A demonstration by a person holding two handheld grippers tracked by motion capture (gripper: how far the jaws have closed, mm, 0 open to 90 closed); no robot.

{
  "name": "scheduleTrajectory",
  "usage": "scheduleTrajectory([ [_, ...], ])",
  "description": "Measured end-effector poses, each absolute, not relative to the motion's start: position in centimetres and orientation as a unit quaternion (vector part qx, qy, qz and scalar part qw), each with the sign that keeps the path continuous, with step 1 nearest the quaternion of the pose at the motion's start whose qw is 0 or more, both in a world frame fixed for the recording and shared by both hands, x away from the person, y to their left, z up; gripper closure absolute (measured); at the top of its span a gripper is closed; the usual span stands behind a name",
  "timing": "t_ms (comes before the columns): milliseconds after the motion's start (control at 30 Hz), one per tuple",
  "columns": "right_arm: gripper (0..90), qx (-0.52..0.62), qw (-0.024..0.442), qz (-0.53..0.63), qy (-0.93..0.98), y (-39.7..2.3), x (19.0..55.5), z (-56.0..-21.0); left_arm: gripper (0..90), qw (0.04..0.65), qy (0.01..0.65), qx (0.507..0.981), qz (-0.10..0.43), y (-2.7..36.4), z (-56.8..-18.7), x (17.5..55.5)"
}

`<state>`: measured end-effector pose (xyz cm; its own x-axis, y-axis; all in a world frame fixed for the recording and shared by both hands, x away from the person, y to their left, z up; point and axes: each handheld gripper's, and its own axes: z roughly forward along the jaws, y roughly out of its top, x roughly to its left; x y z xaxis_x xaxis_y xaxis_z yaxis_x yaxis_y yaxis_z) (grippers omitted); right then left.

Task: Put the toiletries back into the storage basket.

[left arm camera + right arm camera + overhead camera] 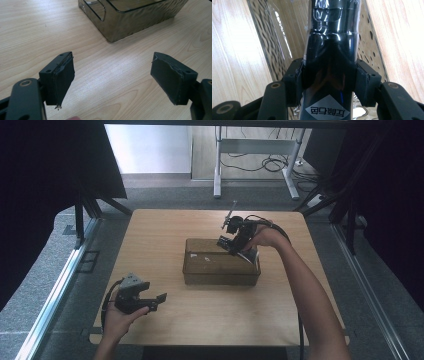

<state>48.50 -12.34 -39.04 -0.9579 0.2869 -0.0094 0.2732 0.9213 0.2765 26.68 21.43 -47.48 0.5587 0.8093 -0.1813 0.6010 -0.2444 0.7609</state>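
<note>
A translucent brown plastic box (220,270) stands in the middle of the wooden table (165,320). My right gripper (234,242) hovers over the box's right end, shut on a glossy black wrapped packet (332,50) with a white diamond label. The packet (248,256) hangs tilted over the box's right rim, and below it lies the box interior (279,45). My left gripper (150,301) rests low at the table's front left, open with nothing between its fingers (61,80). Ahead of it is a corner of the box (125,22).
Bare tabletop (112,82) stretches between the left gripper and the box. Beyond the table's far edge stands a white desk frame (255,165) with cables on the floor. Dark curtains and metal rails flank both sides.
</note>
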Motion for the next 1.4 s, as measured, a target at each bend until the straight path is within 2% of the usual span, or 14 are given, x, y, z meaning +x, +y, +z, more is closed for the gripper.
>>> scheduleTrajectory([
  [1400, 46.9, 0.108, 0.014, 0.116, 0.987, -11.1, 48.8, -43.1, 19.5, 0.413, 0.456, 0.778, 0.127, 21.6, -47.6, 26.7],
])
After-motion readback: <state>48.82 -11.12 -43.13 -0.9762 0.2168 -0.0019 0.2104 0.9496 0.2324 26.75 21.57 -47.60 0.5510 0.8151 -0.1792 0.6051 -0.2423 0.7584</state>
